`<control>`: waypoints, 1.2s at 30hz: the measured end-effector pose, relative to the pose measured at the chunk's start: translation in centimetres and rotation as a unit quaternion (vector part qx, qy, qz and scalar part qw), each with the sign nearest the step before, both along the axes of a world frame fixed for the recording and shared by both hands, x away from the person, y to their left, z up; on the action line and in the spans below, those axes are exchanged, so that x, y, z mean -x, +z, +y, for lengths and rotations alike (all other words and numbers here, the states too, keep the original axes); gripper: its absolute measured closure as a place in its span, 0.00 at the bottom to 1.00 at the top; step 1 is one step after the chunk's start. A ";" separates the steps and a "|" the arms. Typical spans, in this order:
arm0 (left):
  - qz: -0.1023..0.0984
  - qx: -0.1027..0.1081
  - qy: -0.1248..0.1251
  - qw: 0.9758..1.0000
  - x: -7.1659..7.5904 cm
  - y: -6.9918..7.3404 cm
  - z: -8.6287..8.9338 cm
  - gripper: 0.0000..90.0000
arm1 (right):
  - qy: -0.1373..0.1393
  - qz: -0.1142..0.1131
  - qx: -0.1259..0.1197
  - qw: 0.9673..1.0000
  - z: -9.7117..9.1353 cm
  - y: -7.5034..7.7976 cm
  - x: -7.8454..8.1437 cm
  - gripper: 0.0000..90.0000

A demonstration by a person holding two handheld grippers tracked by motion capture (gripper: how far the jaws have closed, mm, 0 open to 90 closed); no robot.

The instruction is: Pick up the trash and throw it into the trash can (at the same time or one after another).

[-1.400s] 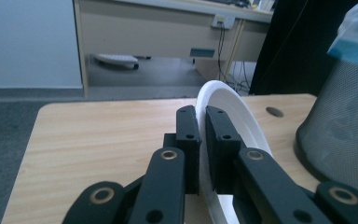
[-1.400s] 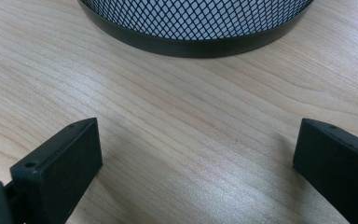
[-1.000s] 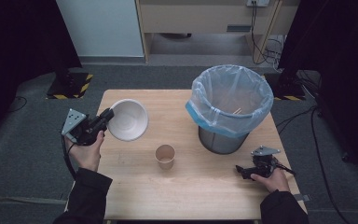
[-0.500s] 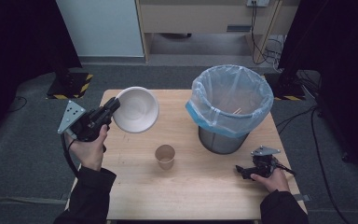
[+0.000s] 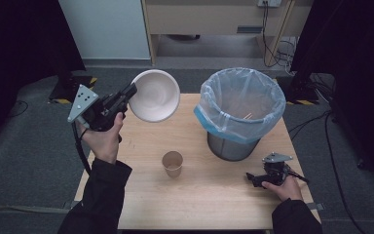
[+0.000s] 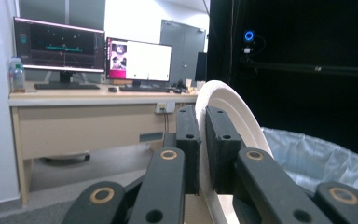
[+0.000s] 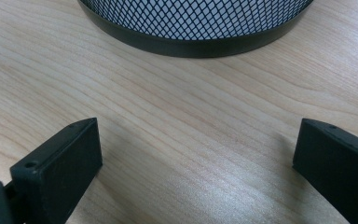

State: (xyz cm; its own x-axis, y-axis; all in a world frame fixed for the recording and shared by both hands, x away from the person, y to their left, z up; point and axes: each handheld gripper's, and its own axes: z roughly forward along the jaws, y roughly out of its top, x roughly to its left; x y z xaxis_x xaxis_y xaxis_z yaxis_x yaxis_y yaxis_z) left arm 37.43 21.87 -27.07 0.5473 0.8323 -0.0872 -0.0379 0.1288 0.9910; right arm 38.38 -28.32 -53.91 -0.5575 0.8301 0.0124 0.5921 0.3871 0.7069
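My left gripper (image 5: 129, 93) is shut on the rim of a white bowl (image 5: 156, 95) and holds it in the air over the table's back left, tipped on edge with its hollow facing the camera. In the left gripper view the bowl's rim (image 6: 235, 109) stands upright, pinched between the gripper's (image 6: 203, 140) two black jaws. At the front right my right gripper (image 5: 252, 178) rests on the wooden table (image 5: 199, 204), held by a hand. Its jaws (image 7: 196, 158) stand wide open over bare wood.
A mesh waste bin (image 5: 241, 109) lined with a pale blue bag stands at the back right; its base (image 7: 191, 23) is just ahead of the right gripper, and its bag (image 6: 307, 154) lies beyond the bowl. A brown paper cup (image 5: 172, 163) stands upright mid-table.
The left gripper has risen with the bowl and carried it toward the back and the right, closer to the bin. The right gripper has stayed put.
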 end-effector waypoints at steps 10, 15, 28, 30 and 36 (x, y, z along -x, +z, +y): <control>-0.012 -0.002 -0.014 1.000 -0.9 1.8 -2.1 0.94 | 0.000 0.000 0.000 1.000 0.0 0.0 0.0 0.02; -0.023 0.000 -0.023 0.999 -1.3 3.1 -3.6 0.94 | 0.000 0.000 0.000 1.000 0.0 0.0 0.0 0.02; -0.031 -0.010 -0.047 0.998 -2.7 4.9 -7.7 0.94 | 0.000 -0.001 0.000 1.000 0.0 0.0 0.0 0.02; -0.033 -0.009 -0.052 0.998 -2.9 5.1 -8.5 0.94 | 0.000 -0.001 0.000 1.000 0.0 0.0 0.0 0.02; -0.036 -0.015 -0.059 0.997 -3.6 5.7 -10.4 0.94 | 0.000 -0.002 0.000 1.000 0.0 0.0 0.0 0.02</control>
State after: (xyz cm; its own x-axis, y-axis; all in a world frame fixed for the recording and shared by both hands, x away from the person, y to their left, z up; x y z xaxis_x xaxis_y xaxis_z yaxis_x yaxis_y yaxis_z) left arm 41.06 11.48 -21.33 0.6464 0.7627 -0.0202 -0.0960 0.1076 0.9895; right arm 38.40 -28.32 -53.93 -0.5583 0.8296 0.0102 0.5889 0.3875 0.7093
